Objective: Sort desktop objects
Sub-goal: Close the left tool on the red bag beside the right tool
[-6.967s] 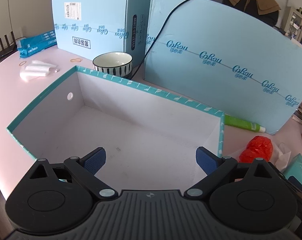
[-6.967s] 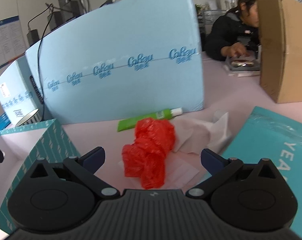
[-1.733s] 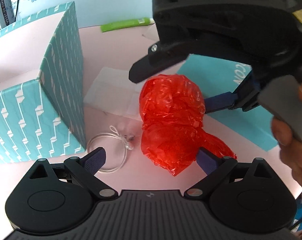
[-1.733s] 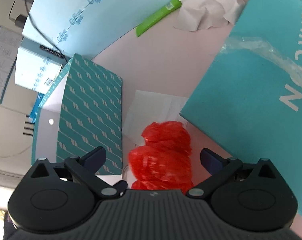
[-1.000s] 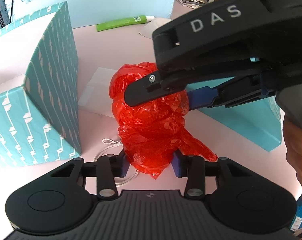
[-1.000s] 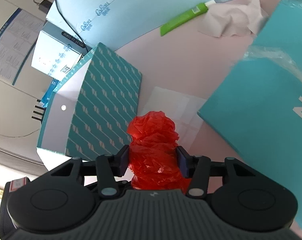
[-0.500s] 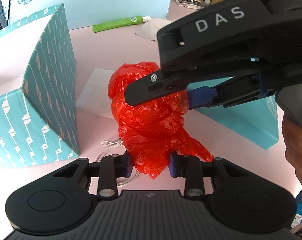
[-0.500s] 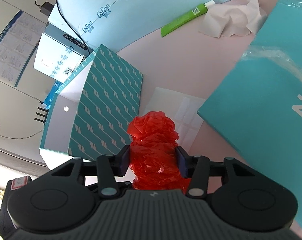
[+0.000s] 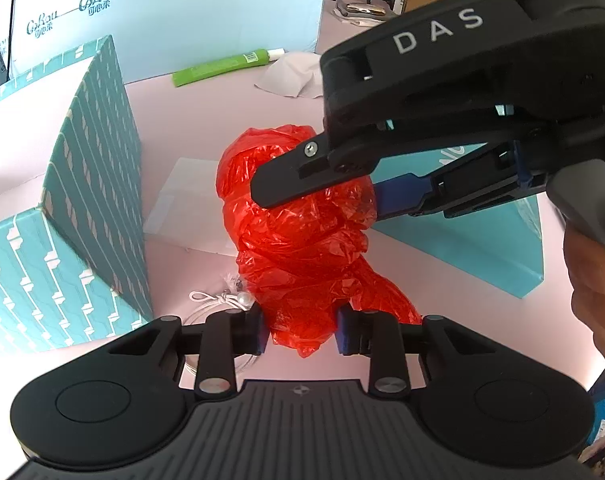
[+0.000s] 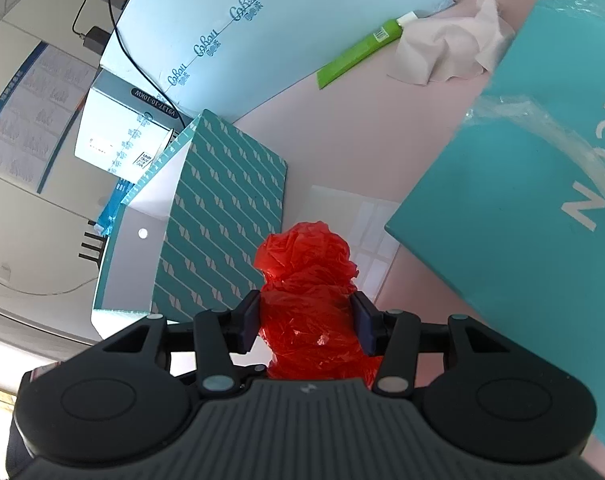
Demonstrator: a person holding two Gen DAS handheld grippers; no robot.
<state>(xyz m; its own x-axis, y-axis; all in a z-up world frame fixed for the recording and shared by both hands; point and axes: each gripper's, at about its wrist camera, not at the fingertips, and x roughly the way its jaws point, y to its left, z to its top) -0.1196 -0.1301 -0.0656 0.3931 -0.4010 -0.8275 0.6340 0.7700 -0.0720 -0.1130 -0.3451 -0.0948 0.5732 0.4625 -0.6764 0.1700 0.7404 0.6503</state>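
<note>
Now both of your claws have closed on the red plastic bag (image 9: 302, 232), where moments ago they stood wide around it: the left claw (image 9: 301, 330) pinches its lower tail, the right claw (image 10: 307, 322) clamps the crumpled upper bulk. The bag has come up off the bench (image 9: 442, 280) a little, just beside the teal patterned box (image 9: 94, 184), so I judge the pick done and the carry into that open box next. The bag is thin, glossy, crinkled film that will sag and slip; the box is stiff card with white inner walls. A thin white cord loop (image 9: 218, 304) lies under the bag.
</note>
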